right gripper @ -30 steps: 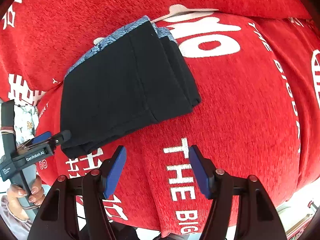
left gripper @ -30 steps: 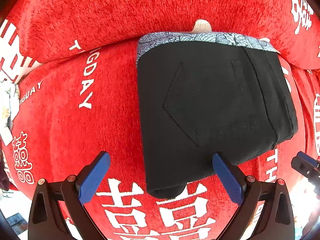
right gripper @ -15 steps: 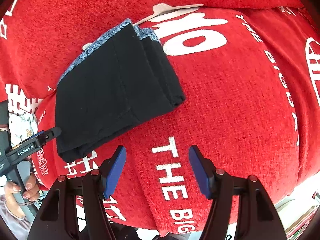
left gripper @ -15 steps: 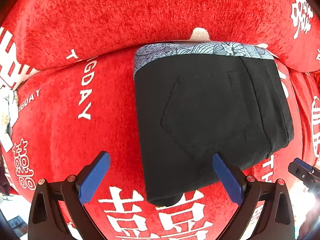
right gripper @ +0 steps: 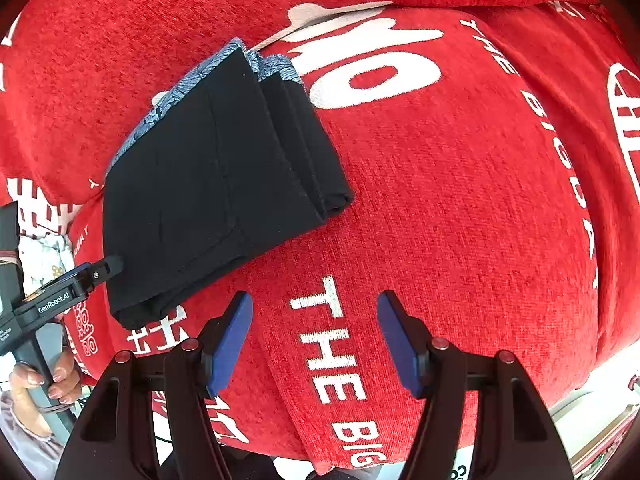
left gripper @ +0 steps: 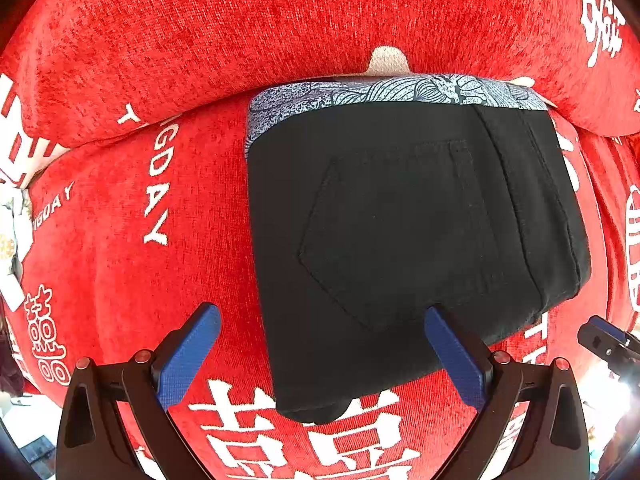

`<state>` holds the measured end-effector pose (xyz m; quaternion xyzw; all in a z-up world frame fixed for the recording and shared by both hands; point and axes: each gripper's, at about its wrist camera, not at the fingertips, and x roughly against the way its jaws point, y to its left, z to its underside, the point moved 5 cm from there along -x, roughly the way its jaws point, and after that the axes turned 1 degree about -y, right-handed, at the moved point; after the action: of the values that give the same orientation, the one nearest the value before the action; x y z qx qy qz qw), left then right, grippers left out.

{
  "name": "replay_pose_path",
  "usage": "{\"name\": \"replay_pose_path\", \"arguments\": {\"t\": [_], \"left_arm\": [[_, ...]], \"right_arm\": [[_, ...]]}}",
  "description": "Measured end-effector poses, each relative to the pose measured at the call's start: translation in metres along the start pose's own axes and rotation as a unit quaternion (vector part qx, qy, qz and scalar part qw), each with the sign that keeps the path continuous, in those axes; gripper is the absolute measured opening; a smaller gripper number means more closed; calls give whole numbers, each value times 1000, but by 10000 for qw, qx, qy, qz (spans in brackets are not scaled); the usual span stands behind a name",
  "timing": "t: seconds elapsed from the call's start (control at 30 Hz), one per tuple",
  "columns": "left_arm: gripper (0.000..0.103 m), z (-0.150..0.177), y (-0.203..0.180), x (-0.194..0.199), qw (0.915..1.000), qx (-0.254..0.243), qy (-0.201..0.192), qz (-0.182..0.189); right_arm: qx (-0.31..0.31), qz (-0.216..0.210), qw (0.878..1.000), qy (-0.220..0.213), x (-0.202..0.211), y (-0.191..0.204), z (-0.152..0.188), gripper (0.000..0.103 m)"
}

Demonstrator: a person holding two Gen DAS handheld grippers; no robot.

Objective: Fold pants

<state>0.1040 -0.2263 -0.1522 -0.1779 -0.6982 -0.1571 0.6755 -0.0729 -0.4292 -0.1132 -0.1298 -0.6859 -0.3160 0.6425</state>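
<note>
Black pants (left gripper: 400,248) lie folded into a compact stack on a red sofa cushion (left gripper: 120,280), with a blue-grey patterned lining strip along the far edge. My left gripper (left gripper: 320,356) is open and empty, hovering just short of the stack's near edge. In the right wrist view the pants (right gripper: 216,184) lie at upper left. My right gripper (right gripper: 314,340) is open and empty over bare red fabric, to the right of the stack. The left gripper's tip (right gripper: 96,272) shows beside the stack's near corner.
The red cover with white lettering (right gripper: 440,200) spans the seat and the back cushion (left gripper: 280,20). The sofa's front edge drops off at lower right (right gripper: 580,392). A person's hand (right gripper: 44,380) holds the left gripper's handle at lower left.
Both grippers have drawn back from the folded pants, the right one shifting rightward so the stack sits further left in its view. The pants have not moved.
</note>
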Motion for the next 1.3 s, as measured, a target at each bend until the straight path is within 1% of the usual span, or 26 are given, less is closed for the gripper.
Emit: {"name": "replay_pose_path", "arguments": {"t": [0.4, 0.67, 0.93, 1.3], "left_arm": [[102, -2, 3, -1, 10000, 17, 25, -16], [102, 0, 6, -7, 9998, -27, 40, -193], [102, 2, 9, -13, 9999, 55, 89, -132], [102, 0, 14, -17, 9999, 69, 86, -74]], "right_arm": [[-2, 30, 10000, -45, 2, 0, -3, 69], [33, 5, 10000, -28, 1, 4, -3, 69], [82, 93, 9999, 76, -1, 2, 1, 69], [185, 119, 9997, 57, 0, 7, -12, 70]]}}
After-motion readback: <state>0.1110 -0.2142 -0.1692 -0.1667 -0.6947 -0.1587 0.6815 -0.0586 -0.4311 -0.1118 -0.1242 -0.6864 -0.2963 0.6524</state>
